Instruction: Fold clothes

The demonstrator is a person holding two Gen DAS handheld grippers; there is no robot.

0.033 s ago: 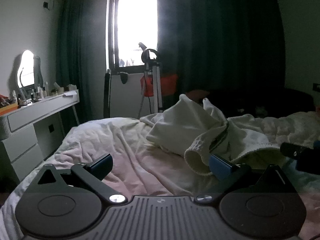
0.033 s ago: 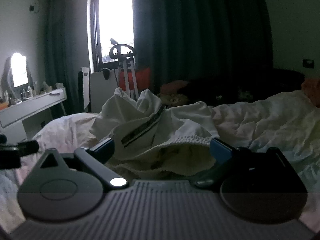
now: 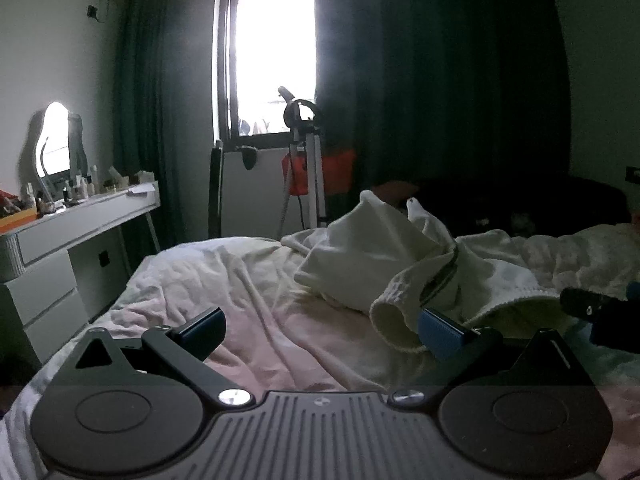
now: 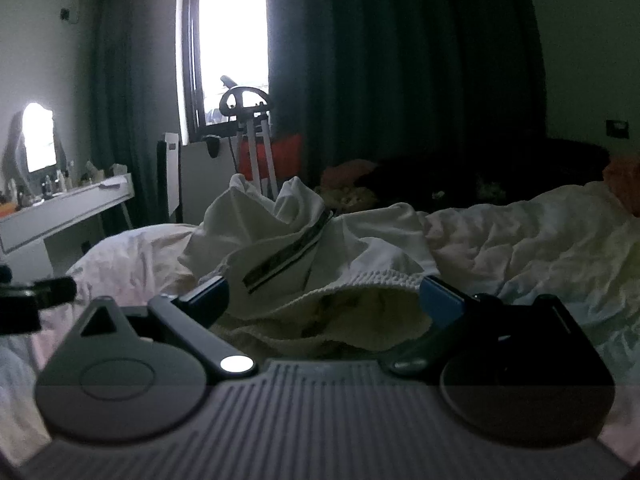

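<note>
A crumpled cream-white sweatshirt with a ribbed cuff and a dark striped band lies in a heap on the bed. In the left wrist view my left gripper is open, low over the sheet, with the cuff just beside its right fingertip. In the right wrist view the sweatshirt fills the middle, and my right gripper is open with the ribbed hem lying between its fingers. The right gripper's tip also shows at the right edge of the left wrist view.
The bed has a rumpled pale pink and white cover. A white dressing table with a mirror stands at left. A tripod and a red item stand by the window. Dark curtains hang behind.
</note>
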